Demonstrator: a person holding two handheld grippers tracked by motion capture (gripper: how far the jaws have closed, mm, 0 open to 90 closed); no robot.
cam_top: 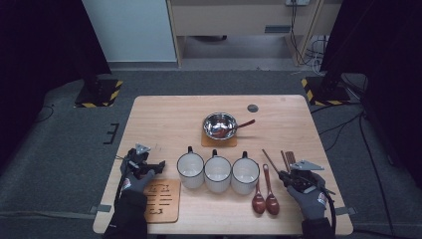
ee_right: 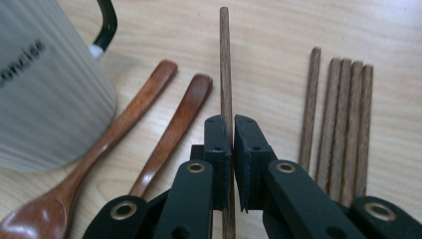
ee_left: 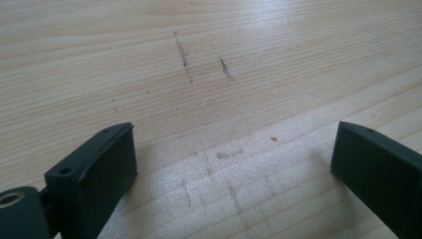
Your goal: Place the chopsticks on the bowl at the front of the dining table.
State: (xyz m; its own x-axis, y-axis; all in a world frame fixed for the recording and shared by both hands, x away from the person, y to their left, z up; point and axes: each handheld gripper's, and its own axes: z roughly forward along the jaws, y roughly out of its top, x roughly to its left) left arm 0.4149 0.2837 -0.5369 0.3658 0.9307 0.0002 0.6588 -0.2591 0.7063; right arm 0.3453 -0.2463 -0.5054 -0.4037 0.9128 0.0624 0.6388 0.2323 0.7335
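Black jaws of the right gripper point(ee_right: 227, 144) are closed on a single chopstick point(ee_right: 225, 59), which is pinched between the pads and runs straight ahead over the table point(cam_top: 164, 119). In the high view this chopstick point(cam_top: 270, 160) slants away from the gripper between the two spoons point(cam_top: 265, 191) and the remaining chopsticks point(cam_top: 287, 159). The pick is judged made, but whether the stick is lifted off the wood cannot be told. Left to do, seemingly, is carrying it somewhere; one spoon already rests in the bowl point(cam_top: 220, 124), which sits on a mat beyond three mugs point(cam_top: 217, 173). The left gripper point(ee_left: 234, 154) is held wide open above bare table, with nothing between its jaws. The stick's near end is hidden under the right gripper, and the count of the remaining chopsticks is hard to make out from above.
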